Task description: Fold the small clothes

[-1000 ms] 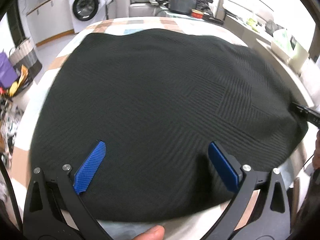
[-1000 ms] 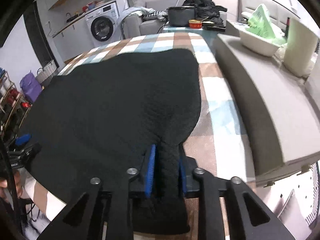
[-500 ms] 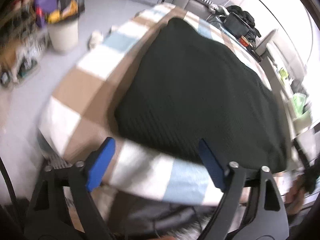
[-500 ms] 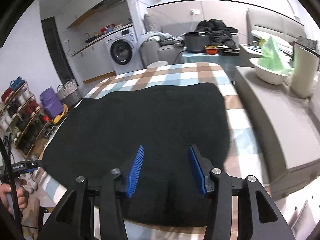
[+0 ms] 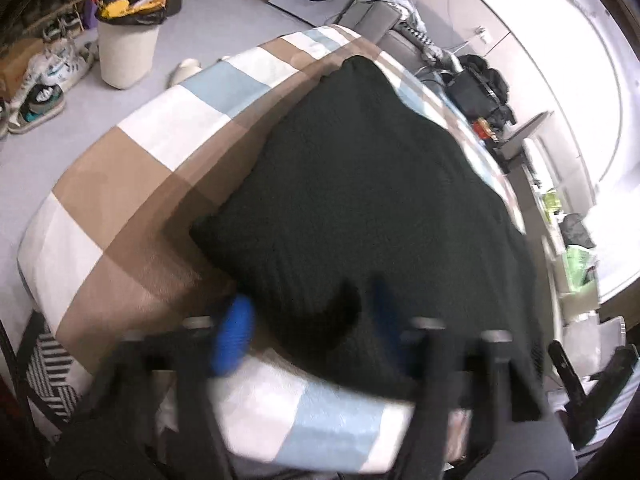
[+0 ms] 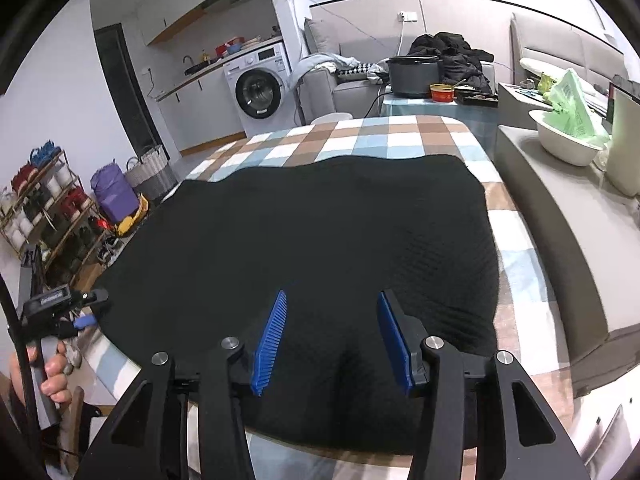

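Observation:
A black knit garment [image 5: 360, 200] lies spread flat over the checked tablecloth [image 5: 140, 184]. In the blurred left wrist view my left gripper [image 5: 308, 320] sits at the garment's near left corner. Its jaws are closing, and the cloth bunches into a creased hump between the blue pads. The right wrist view shows that same gripper [image 6: 76, 312] at the cloth's left edge, with a hand [image 6: 56, 376] holding it. My right gripper [image 6: 332, 340] hovers open over the garment [image 6: 320, 240] by its near edge. Nothing is between its pads, and a soft crease lies in the cloth below.
A white bin [image 5: 124, 52] and shoes stand on the floor left of the table. A shoe rack [image 6: 40, 208] and a washing machine [image 6: 260, 92] are beyond. A grey bench [image 6: 560, 220] with a bowl and green bag [image 6: 568, 140] runs along the right.
My left gripper swung left from the garment's middle to its near left corner, rolled, and narrowed onto the edge. My right gripper let go of the fold it pinched, opened and rose.

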{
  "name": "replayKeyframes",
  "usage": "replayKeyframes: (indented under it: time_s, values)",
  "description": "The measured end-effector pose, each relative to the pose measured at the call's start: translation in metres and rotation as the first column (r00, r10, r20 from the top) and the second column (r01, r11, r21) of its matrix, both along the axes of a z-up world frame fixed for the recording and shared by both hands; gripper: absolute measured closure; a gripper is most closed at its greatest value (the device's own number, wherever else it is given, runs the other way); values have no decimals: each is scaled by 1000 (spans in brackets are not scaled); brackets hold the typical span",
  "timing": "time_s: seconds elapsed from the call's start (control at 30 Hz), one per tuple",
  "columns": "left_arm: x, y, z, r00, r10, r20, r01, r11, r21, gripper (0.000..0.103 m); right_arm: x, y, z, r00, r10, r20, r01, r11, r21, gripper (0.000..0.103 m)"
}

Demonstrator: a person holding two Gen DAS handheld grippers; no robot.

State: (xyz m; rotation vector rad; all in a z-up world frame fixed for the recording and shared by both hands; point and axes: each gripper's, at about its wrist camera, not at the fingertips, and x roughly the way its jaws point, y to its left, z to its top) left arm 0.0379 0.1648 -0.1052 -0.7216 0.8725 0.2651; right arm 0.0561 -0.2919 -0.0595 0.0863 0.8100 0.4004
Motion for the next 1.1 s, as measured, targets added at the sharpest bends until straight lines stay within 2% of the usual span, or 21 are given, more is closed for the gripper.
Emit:
replayKeyframes:
  time_s: [0.07, 0.13, 0.23, 0.3, 0.37, 0.43, 0.53, 0.63, 0.67, 0.7, 0.73, 0.77, 0.8, 0.83, 0.87, 0.93, 0.97, 1.0, 1.03, 1.1]
  values:
    - [5, 6, -3, 999, 17, 33, -16, 999, -35, 84, 0, 3, -4, 1000, 6, -7, -7, 1000, -12, 54]
    - [8, 3, 6, 998, 11, 66, -12, 1000, 7, 86, 0, 4, -7, 1000, 11, -11, -11, 1000, -17, 54]
    - [15, -12, 35, 988, -57, 143, 42, 993, 107, 87, -1, 2, -9, 1000, 1, -6, -1, 1000, -29, 54]
    - [22, -26, 58, 975, -111, 194, 77, 982, 173, 87, 0, -2, -9, 1000, -7, -9, 6, 1000, -27, 54]
    - [35, -48, 83, 952, -192, 240, 133, 961, 242, 87, 1, -5, -9, 1000, -14, -7, 14, 1000, -22, 54]
    - [51, -79, 106, 918, -291, 271, 207, 931, 300, 87, 0, -10, -6, 1000, -25, 2, 25, 1000, -18, 54]
    - [85, -138, 125, 842, -466, 272, 356, 859, 369, 87, 2, -22, -5, 998, -57, 6, 57, 998, -21, 54]
    - [110, -206, 124, 741, -631, 229, 527, 758, 385, 87, 5, -35, -1, 996, -94, 14, 94, 995, -22, 54]
    - [114, -227, 118, 700, -683, 208, 582, 715, 388, 86, 6, -41, 0, 994, -112, 18, 112, 993, -26, 54]
    - [118, -254, 107, 642, -750, 159, 657, 646, 388, 83, 7, -46, 1, 992, -126, 19, 127, 991, -30, 54]
    - [118, -274, 98, 604, -788, 120, 706, 599, 379, 79, 7, -52, 1, 990, -140, 17, 140, 990, -33, 54]
    - [117, -292, 85, 556, -828, 80, 757, 543, 362, 68, 8, -58, 2, 988, -153, 16, 153, 987, -37, 54]
    - [117, -302, 75, 525, -849, 61, 785, 510, 351, 58, 9, -64, 2, 986, -165, 15, 166, 985, -40, 54]
    - [114, -311, 62, 493, -869, 34, 811, 474, 343, 54, 10, -70, 2, 984, -180, 13, 180, 983, -46, 54]
    - [111, -317, 53, 478, -878, 10, 821, 451, 350, 53, 11, -75, 2, 981, -194, 9, 194, 980, -49, 54]
    - [104, -315, 45, 467, -884, 10, 824, 439, 357, 53, 14, -82, 1, 977, -212, -1, 212, 976, -50, 54]
    - [101, -310, 44, 466, -884, 20, 826, 443, 348, 49, 14, -85, 1, 976, -216, -5, 215, 975, -47, 54]
    - [99, -302, 45, 476, -879, 37, 822, 460, 336, 41, 15, -86, 1, 976, -216, -8, 215, 976, -40, 54]
    - [91, -296, 47, 493, -869, 48, 811, 478, 336, 38, 15, -87, 1, 977, -213, -11, 213, 977, -31, 54]
    - [88, -274, 51, 539, -839, 73, 777, 529, 342, 33, 17, -85, 0, 981, -189, -34, 189, 982, 10, 54]
